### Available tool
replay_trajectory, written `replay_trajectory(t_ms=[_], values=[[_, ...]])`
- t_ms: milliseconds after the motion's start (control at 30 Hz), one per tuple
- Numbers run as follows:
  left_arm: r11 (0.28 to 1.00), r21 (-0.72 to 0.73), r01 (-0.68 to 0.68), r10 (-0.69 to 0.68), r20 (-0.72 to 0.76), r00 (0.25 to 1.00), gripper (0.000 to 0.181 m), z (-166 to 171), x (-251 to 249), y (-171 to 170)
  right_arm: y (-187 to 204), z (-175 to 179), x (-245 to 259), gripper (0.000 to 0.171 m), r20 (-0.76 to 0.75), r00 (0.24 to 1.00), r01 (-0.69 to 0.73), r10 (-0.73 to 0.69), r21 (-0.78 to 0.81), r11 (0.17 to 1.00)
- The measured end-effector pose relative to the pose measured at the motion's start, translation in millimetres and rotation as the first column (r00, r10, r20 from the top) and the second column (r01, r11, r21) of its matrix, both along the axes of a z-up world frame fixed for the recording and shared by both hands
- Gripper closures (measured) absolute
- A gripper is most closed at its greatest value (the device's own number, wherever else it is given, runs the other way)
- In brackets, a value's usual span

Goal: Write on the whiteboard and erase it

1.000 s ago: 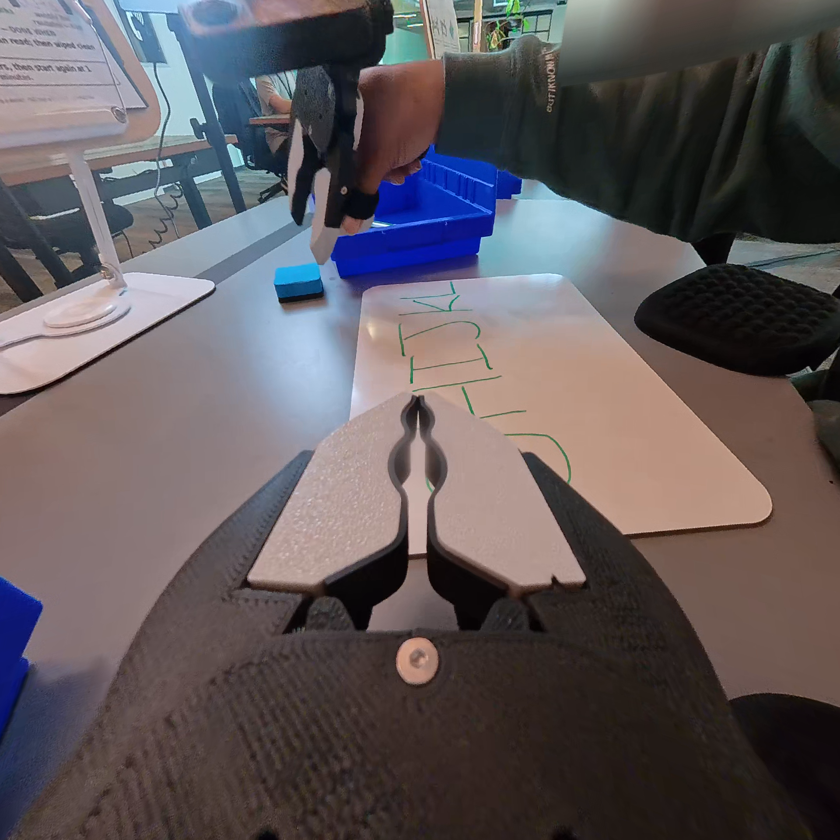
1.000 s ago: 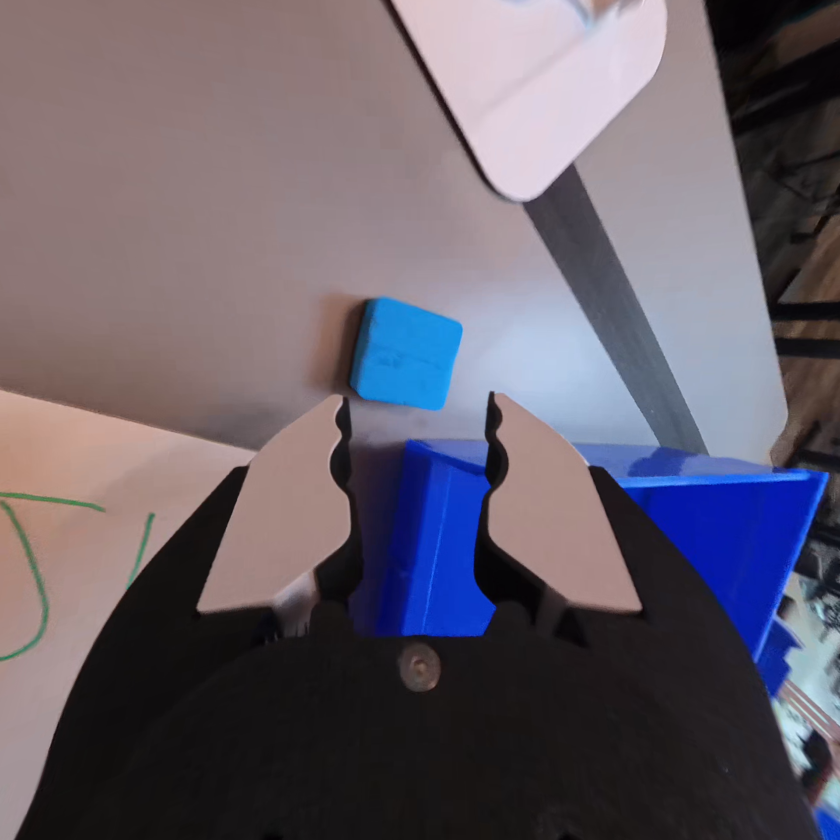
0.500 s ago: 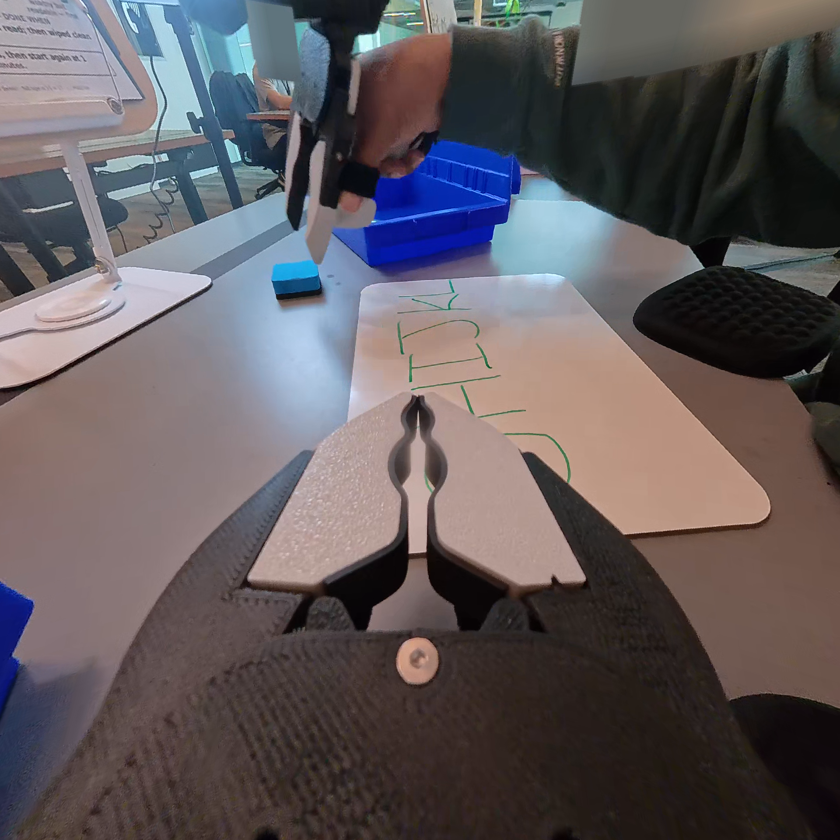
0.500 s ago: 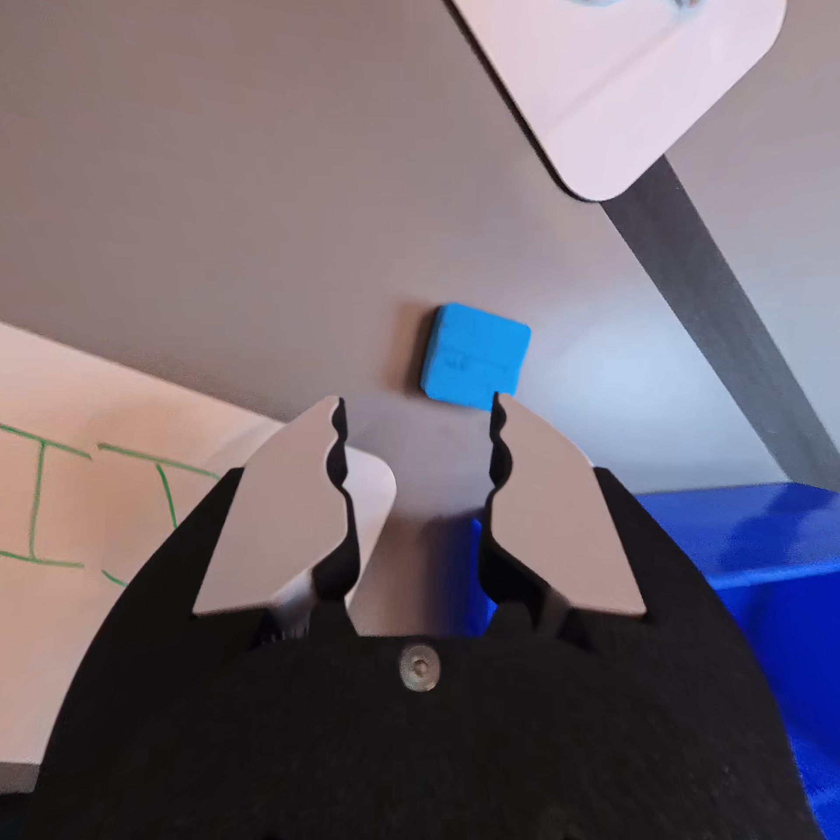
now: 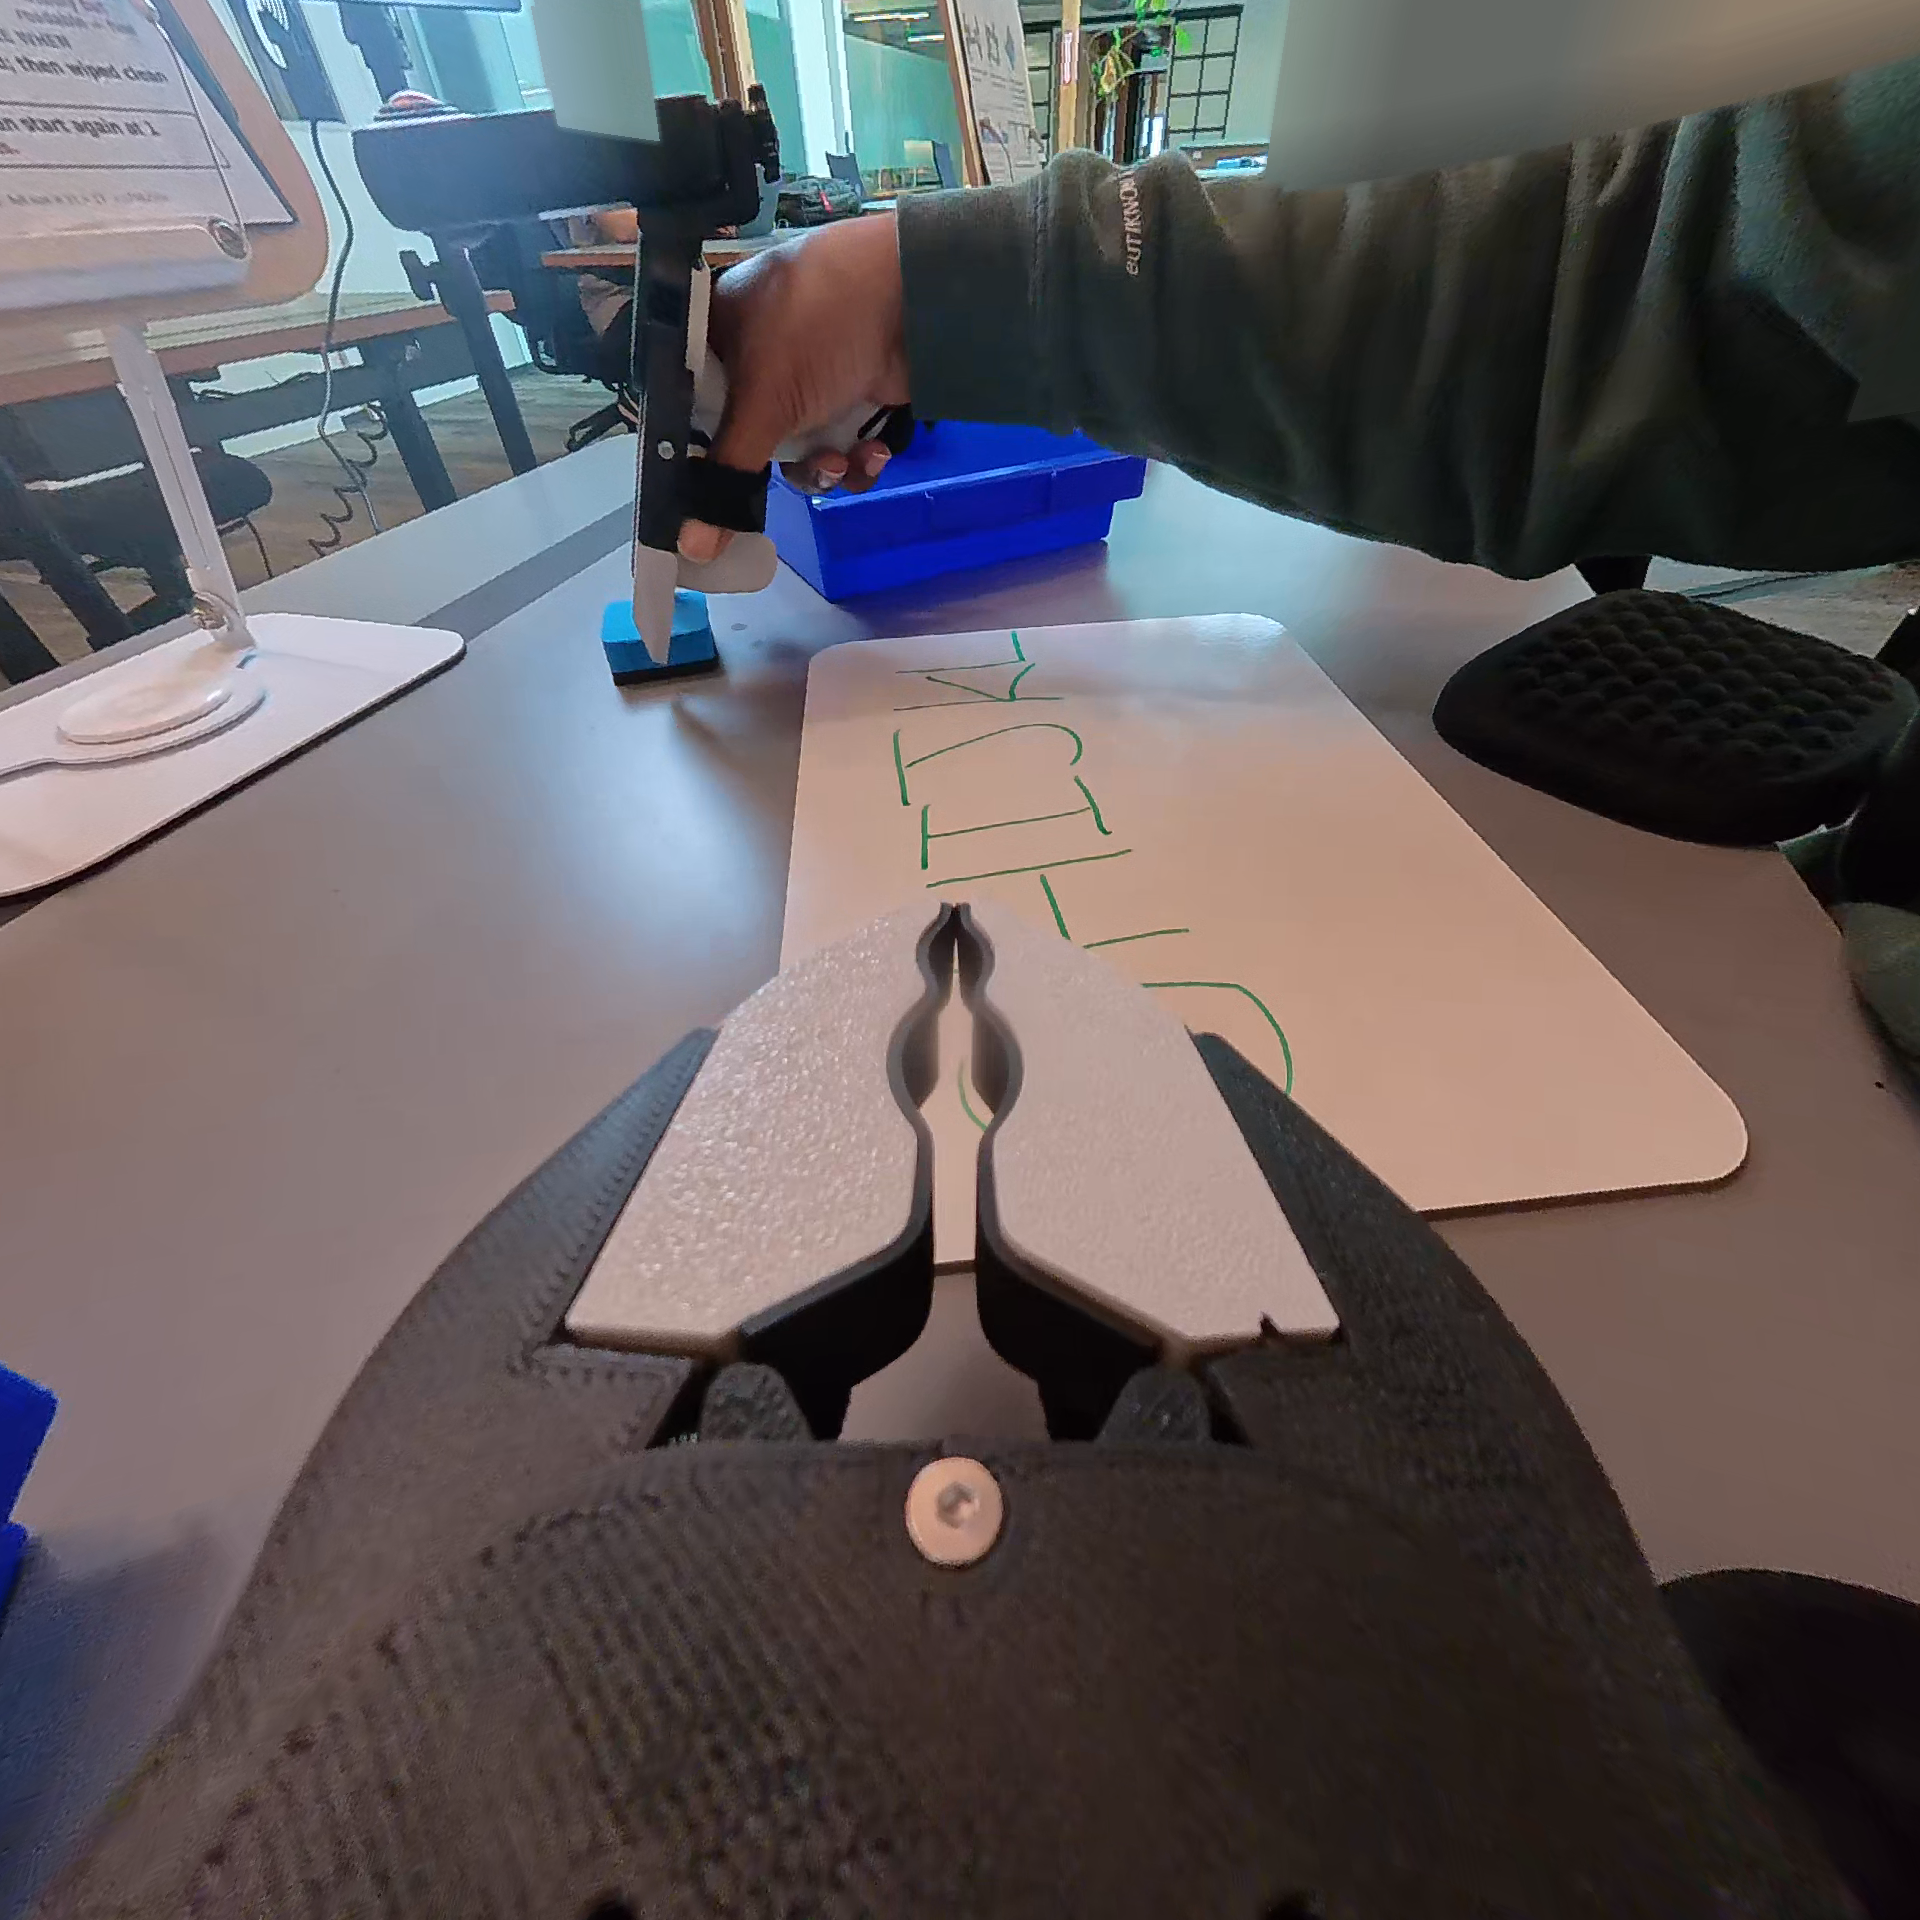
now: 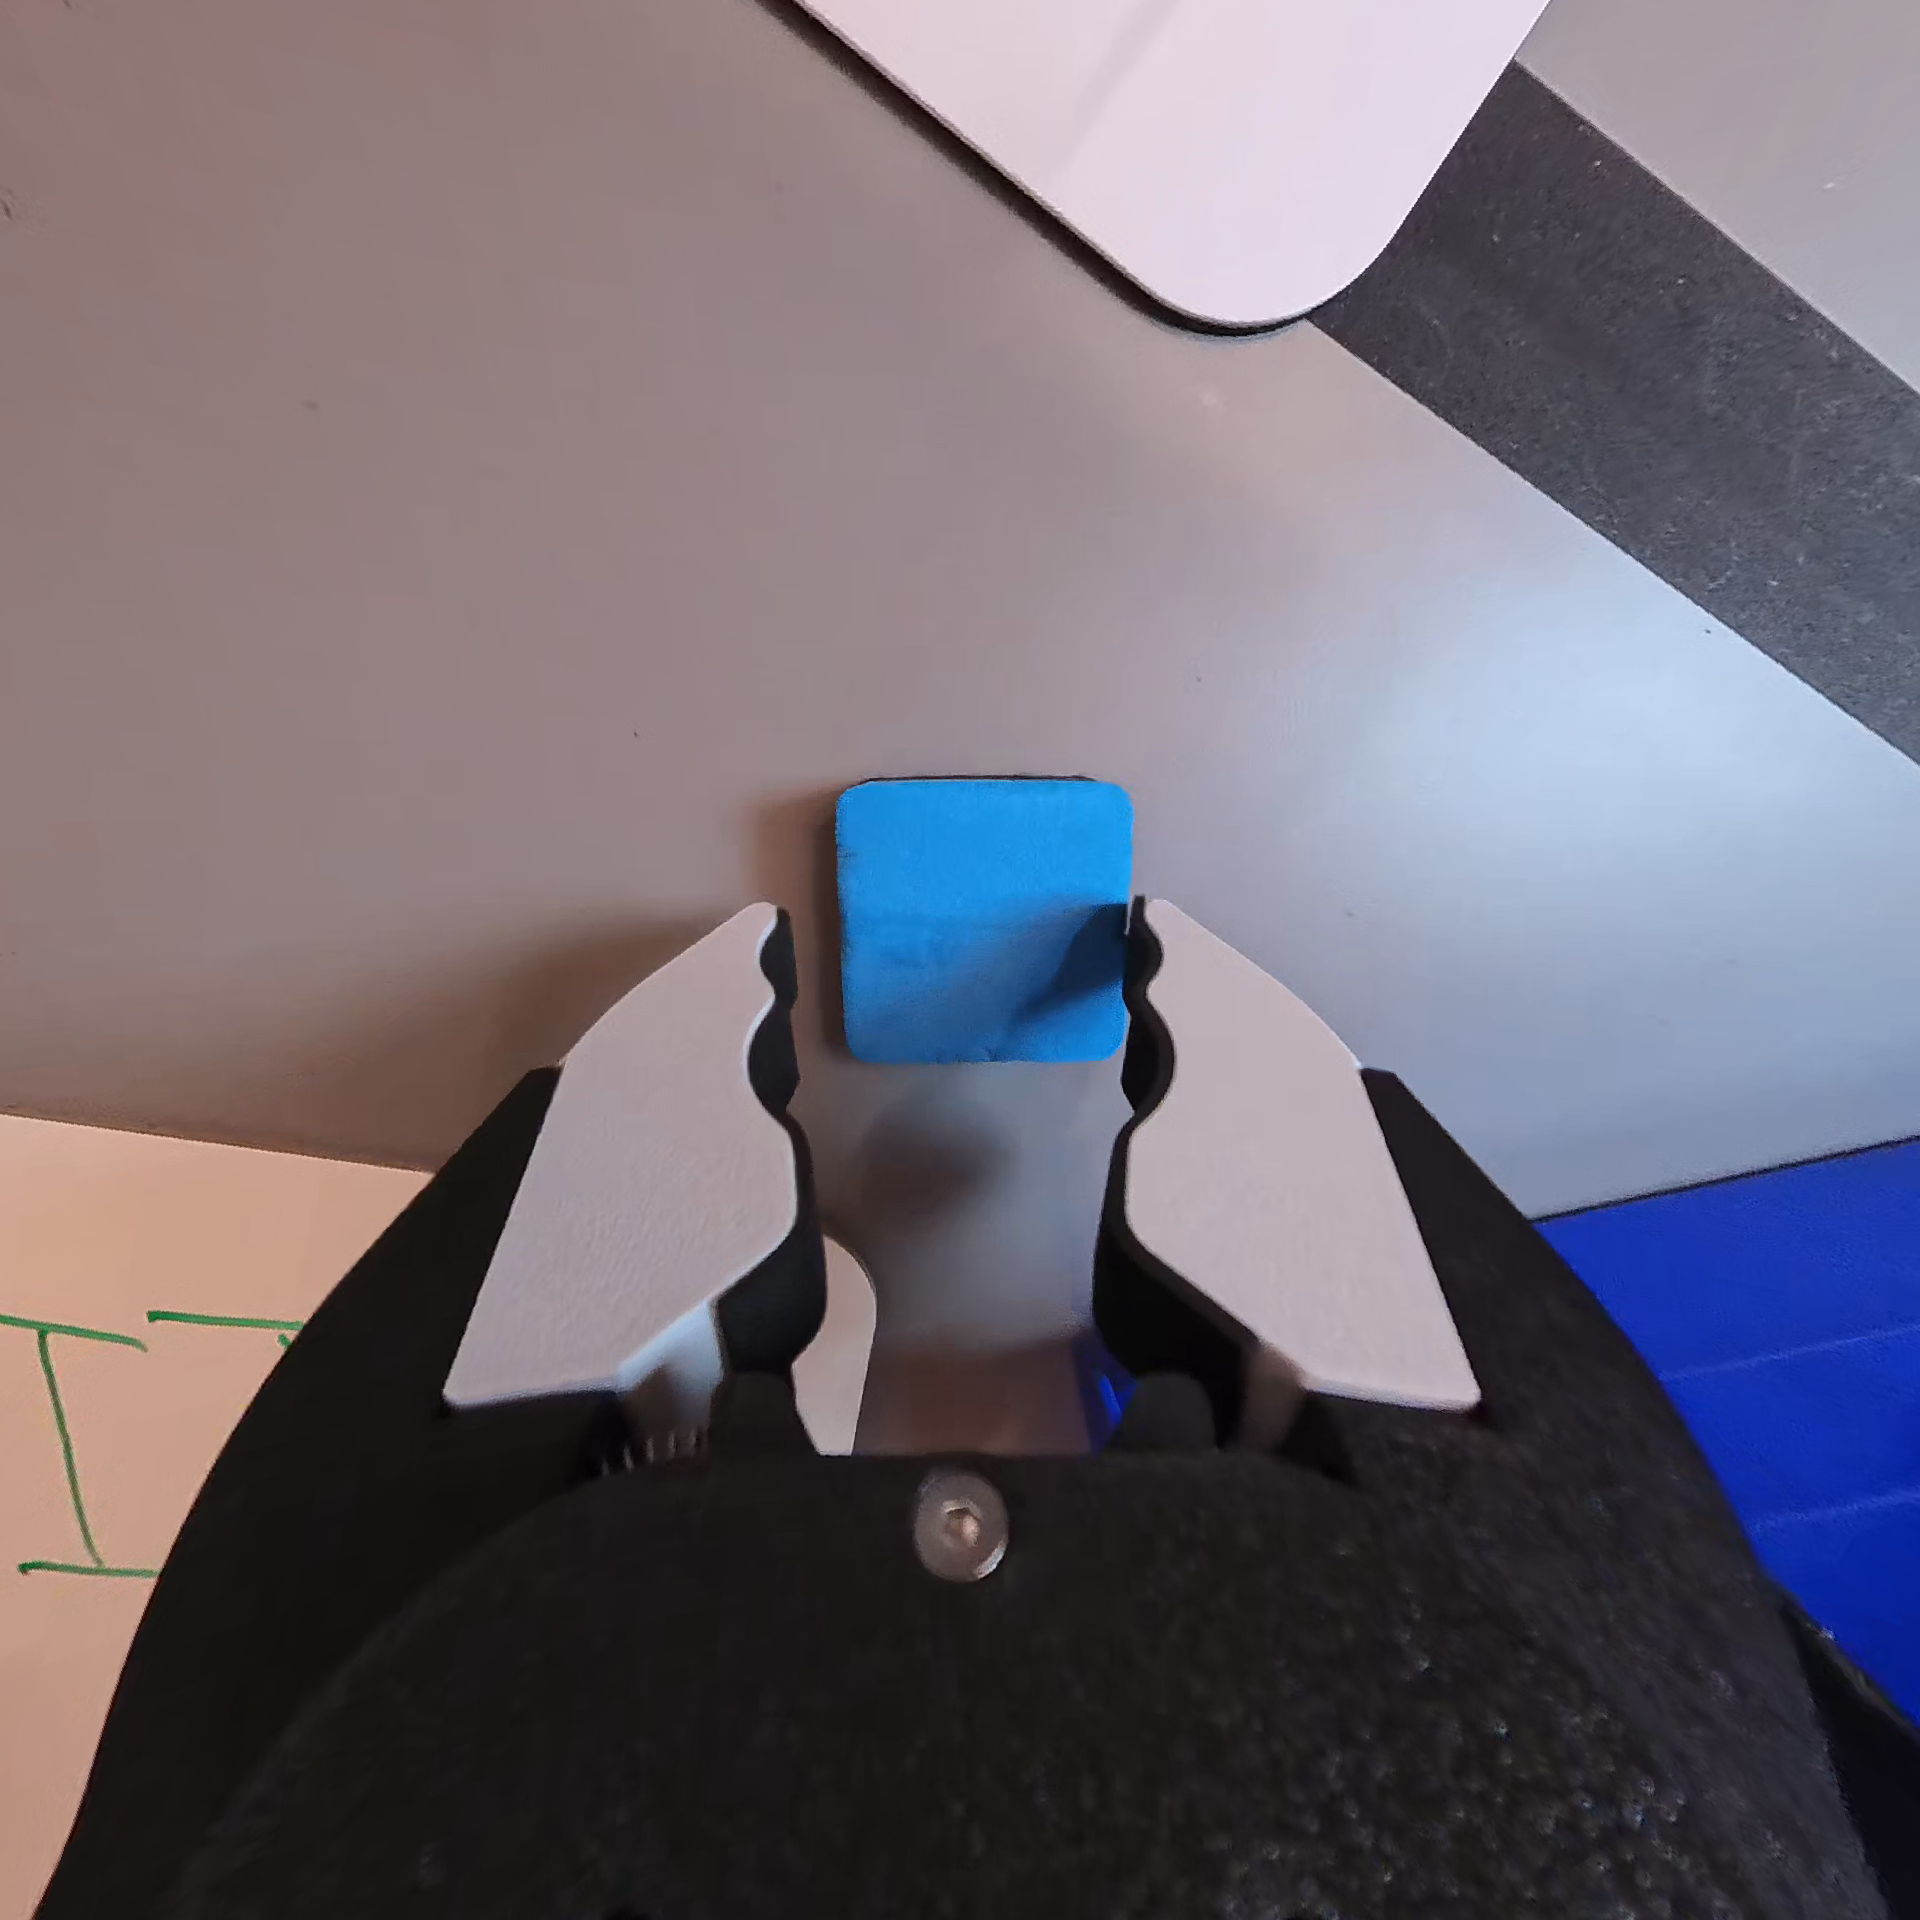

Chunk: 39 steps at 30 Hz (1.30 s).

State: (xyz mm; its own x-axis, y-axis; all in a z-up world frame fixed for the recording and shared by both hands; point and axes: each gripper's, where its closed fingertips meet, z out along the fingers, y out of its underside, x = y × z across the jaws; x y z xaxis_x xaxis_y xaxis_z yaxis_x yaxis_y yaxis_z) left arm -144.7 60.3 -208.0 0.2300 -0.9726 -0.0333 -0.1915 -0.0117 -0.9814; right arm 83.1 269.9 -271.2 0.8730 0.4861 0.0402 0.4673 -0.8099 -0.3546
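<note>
A white whiteboard [image 5: 1351, 935] with green marker writing lies flat on the grey table; its corner also shows in the right wrist view [image 6: 156, 1299]. A small blue eraser [image 6: 982, 920] sits on the table beyond the board's far left corner, also seen in the left wrist view [image 5: 686, 649]. My right gripper [image 6: 956, 909] points straight down over the eraser, open, with a finger on each side of it. In the left wrist view the right gripper [image 5: 675, 613] is held by a hand in a dark green sleeve. My left gripper [image 5: 956, 914] is shut and empty, low over the board's near left edge.
A blue bin [image 5: 956, 509] stands behind the board, right of the eraser [image 6: 1766, 1351]. A white stand base [image 5: 187, 717] with a sign holder is at the far left [image 6: 1195, 135]. A black padded armrest [image 5: 1683, 707] is at the right. A dark seam [image 6: 1662, 416] crosses the table. My right fingertips sit around 30 cm from my left ones.
My right gripper has moved from over the blue bin to the left and down, and now straddles the eraser. It has stayed open. My left gripper has not moved.
</note>
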Motion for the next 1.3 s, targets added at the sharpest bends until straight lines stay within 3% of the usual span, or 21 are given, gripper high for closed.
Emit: replay_trajectory(t_ms=[233,300,433,567,700,833,1000,1033,1100,1167,1300], values=[[1.0,0.003,0.0,0.0,-0.005,1.0,0.181,0,0,0,-1,-2,0,0.112,0.01,1.0,-0.007,0.006,0.017,1.0],[1.0,0.003,0.005,-0.005,-0.008,1.0,0.181,-1,1,-1,0,-2,-2,0.119,0.0,1.0,-0.021,0.021,0.038,0.999],[1.0,0.009,0.012,-0.011,-0.012,1.0,0.181,-1,2,-3,-10,5,-26,0.12,-0.05,0.976,-0.203,0.211,0.131,0.97],[0.999,0.033,0.002,-0.001,-0.027,1.0,0.181,0,-1,-1,-55,37,-49,0.121,-0.097,0.92,-0.348,0.379,0.237,0.907],[0.996,0.045,0.08,-0.071,-0.182,0.981,0.179,-13,-9,-3,-116,31,-24,0.121,0.001,0.902,-0.429,0.433,0.138,0.893],[0.988,-0.092,0.124,-0.151,-0.405,0.902,0.138,-42,-33,-5,-157,4,16,0.121,0.03,0.913,-0.407,0.407,0.018,0.913],[0.99,-0.127,0.069,-0.13,-0.578,0.806,0.102,-70,-57,1,-141,2,28,0.121,0.02,0.933,-0.36,0.359,0.031,0.932],[0.988,-0.132,0.083,-0.144,-0.578,0.803,0.105,-73,-54,-2,-136,2,22,0.121,0.014,0.931,-0.364,0.364,0.038,0.931],[0.994,-0.059,0.093,-0.11,-0.577,0.809,0.131,-68,-46,0,-131,2,8,0.12,0.018,0.92,-0.393,0.393,0.049,0.918],[0.994,0.02,0.107,-0.074,-0.595,0.8,0.136,-60,-47,2,-132,2,-3,0.12,0.029,0.91,-0.415,0.414,0.06,0.908],[0.989,-0.089,0.121,-0.149,-0.478,0.866,0.172,-43,-37,-3,-137,2,-8,0.12,0.009,0.905,-0.424,0.425,0.078,0.902]])
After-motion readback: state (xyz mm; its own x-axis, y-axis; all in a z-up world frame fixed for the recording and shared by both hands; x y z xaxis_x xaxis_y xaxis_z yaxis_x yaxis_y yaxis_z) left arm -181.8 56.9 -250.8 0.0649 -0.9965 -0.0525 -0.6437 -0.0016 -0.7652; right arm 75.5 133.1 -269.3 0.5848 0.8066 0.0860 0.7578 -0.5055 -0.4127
